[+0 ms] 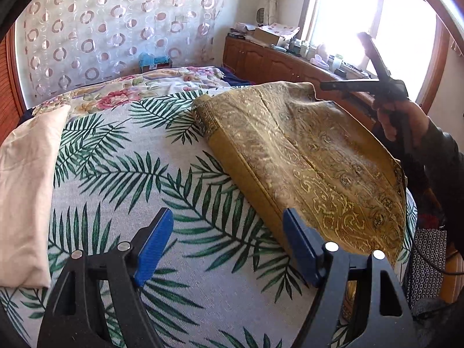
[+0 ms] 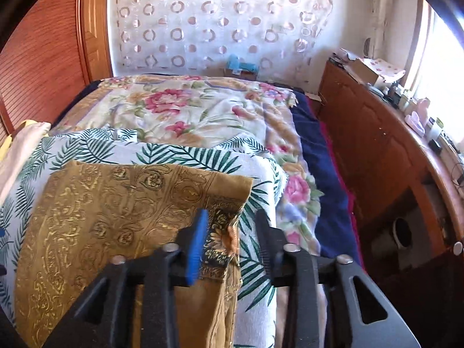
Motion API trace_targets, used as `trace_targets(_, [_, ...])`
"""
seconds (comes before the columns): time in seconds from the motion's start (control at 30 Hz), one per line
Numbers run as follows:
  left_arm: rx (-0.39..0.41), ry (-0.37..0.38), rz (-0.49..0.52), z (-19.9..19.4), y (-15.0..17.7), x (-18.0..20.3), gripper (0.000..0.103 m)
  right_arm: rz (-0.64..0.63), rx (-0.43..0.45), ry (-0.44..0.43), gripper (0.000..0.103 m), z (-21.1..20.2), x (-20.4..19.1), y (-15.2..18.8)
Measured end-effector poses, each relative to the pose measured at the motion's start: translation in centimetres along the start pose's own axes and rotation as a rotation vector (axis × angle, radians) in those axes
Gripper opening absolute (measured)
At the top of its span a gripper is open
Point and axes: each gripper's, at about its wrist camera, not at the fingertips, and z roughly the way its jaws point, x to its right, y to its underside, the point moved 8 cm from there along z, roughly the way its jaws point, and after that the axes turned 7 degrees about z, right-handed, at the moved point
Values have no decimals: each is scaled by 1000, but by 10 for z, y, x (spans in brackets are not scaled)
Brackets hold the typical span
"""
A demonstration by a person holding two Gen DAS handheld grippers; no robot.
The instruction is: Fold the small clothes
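A mustard-gold patterned garment lies folded flat on the palm-leaf sheet. My left gripper is open, hovering above the sheet at the garment's near edge; its right finger overlaps that edge. In the right wrist view the garment fills the lower left. My right gripper is open and empty above the garment's right edge. It also shows in the left wrist view, open, raised above the garment's far corner.
A cream cloth lies at the sheet's left. A floral quilt covers the far bed. A wooden cabinet with clutter runs along the right under the window. A dotted bag stands beside the bed.
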Motion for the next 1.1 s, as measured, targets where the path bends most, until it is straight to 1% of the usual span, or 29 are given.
trace_targets(0.07, [2,-11,9,2,-5,-1,78,-4,18,-10,49,-5,-2,2])
trace_targets(0.1, [3,-12,11,3,-9,-2,78,-5,16,-34,50,-3,-1,2])
trace_targets(0.17, [10,-11,13,6,-17,-4,78,-26,-16,-88,50,4,-7,7])
trace_targets(0.23, [15,-15,10,10,-26,-7,78,-59,-45,-102,50,12,-6,20])
trace_targets(0.3, [17,-20,17,16,-38,-11,78,-81,-84,-97,50,23,-3,32])
trace_targets(0.4, [4,-27,36,31,-58,-18,78,-102,-105,-74,50,37,2,46])
trace_targets(0.5, [-4,-7,37,47,-81,-26,78,-112,-71,-66,50,38,4,48])
trace_targets(0.53, [-6,0,38,51,-86,-27,75,-109,-62,-68,50,37,6,48])
trace_targets(0.6, [-12,23,40,64,-101,-30,64,-86,-45,-81,51,37,9,50])
trace_targets(0.67, [-27,45,32,78,-111,-33,45,-67,-45,-96,51,38,13,52])
trace_targets(0.73, [-44,53,19,93,-121,-38,32,-59,-47,-103,51,42,8,55])
trace_targets(0.83, [-57,51,10,106,-130,-42,21,-58,-47,-100,52,41,9,56])
trace_targets(0.9, [-72,66,5,115,-133,-42,20,-61,-45,-94,53,41,10,54])
trace_targets(1.1, [-162,40,-2,138,-121,-43,22,-62,-45,-85,54,39,2,52])
